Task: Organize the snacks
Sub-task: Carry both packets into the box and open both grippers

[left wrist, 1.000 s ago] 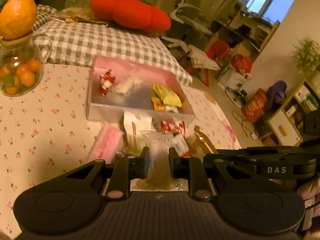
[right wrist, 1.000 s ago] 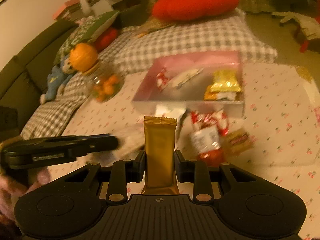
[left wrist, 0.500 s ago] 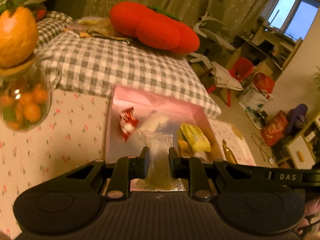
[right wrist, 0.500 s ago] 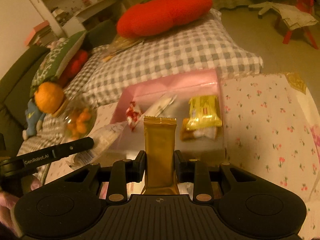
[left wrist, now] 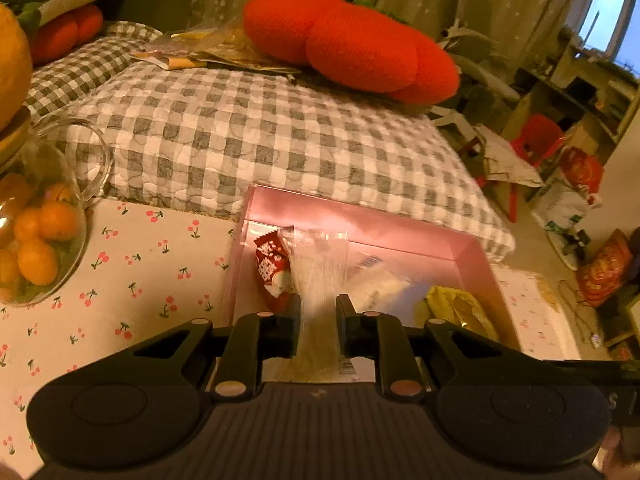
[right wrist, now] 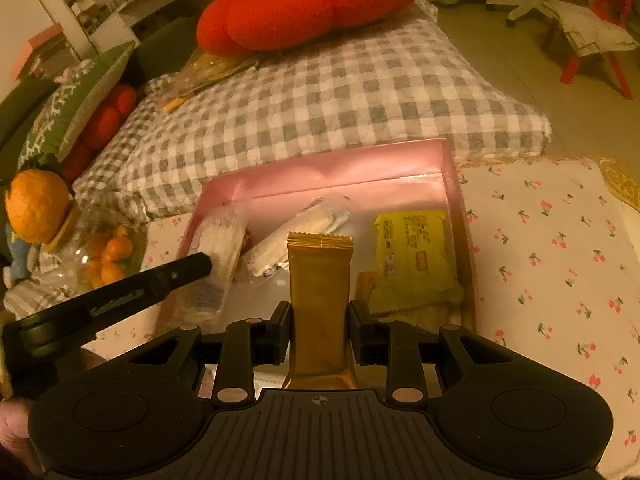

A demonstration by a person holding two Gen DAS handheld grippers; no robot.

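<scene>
My left gripper (left wrist: 318, 312) is shut on a clear plastic snack packet (left wrist: 318, 272), which stands upright over the near part of the pink box (left wrist: 360, 216). My right gripper (right wrist: 320, 320) is shut on a gold foil packet (right wrist: 320, 276) held upright above the same pink box (right wrist: 320, 164). Inside the box lie a red-and-white candy (left wrist: 274, 268), a white wrapped snack (right wrist: 296, 236) and a yellow packet (right wrist: 414, 252). The left gripper also appears from the side in the right wrist view (right wrist: 204, 266), with its clear packet over the box's left part.
A glass jar of small oranges (left wrist: 36, 232) topped by a big orange (right wrist: 36, 204) stands left of the box on the cherry-print tablecloth (right wrist: 560, 260). Behind the table lies a checked cushion (left wrist: 260, 136) with a red pumpkin pillow (left wrist: 352, 48).
Both grippers have moved forward with their packets, from above the loose snacks in front of the box to over the box itself. The loose snacks have left view.
</scene>
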